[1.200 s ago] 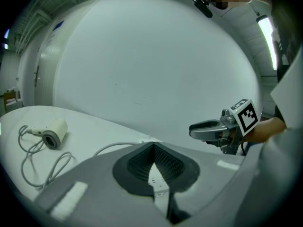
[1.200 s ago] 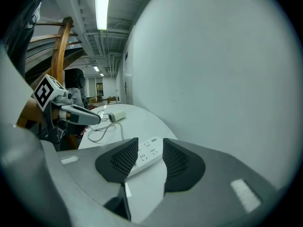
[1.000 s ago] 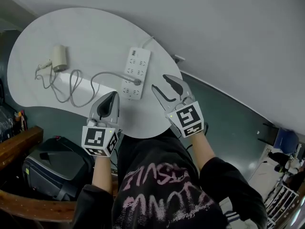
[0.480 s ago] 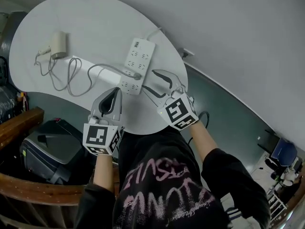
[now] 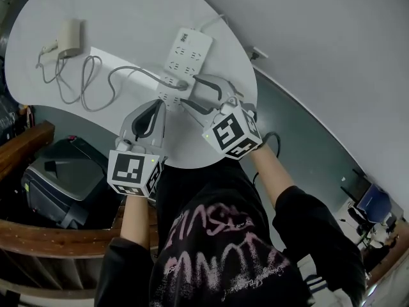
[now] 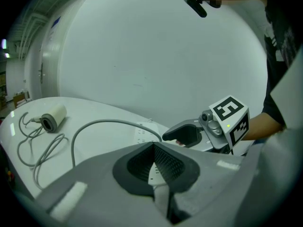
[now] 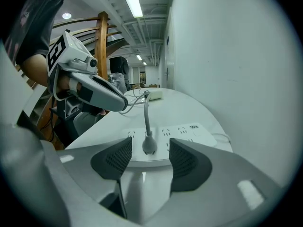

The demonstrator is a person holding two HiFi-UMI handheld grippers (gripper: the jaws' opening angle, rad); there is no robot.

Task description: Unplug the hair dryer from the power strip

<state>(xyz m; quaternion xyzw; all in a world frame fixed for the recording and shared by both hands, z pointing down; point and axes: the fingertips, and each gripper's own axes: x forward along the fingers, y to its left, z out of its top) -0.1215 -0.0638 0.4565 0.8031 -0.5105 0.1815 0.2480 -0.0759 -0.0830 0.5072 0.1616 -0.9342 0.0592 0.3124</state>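
Grey plug (image 7: 149, 144) seated in a socket of the white power strip (image 7: 191, 130) at frame centre, flanked by the spread right gripper (image 7: 147, 157); left gripper (image 6: 154, 148) clenched, empty (hair dryer (image 5: 67, 38) lies upper left).

left tool (image 5: 155, 109) pinched together, right tool (image 5: 188, 90) spread

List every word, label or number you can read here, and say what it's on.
Nothing reads clearly.
On the shirt: pink stylised lettering, too distorted to read.
On the power strip: small dark print near one end, too blurred.
Cubes on left gripper and right gripper: marker squares only, no words.
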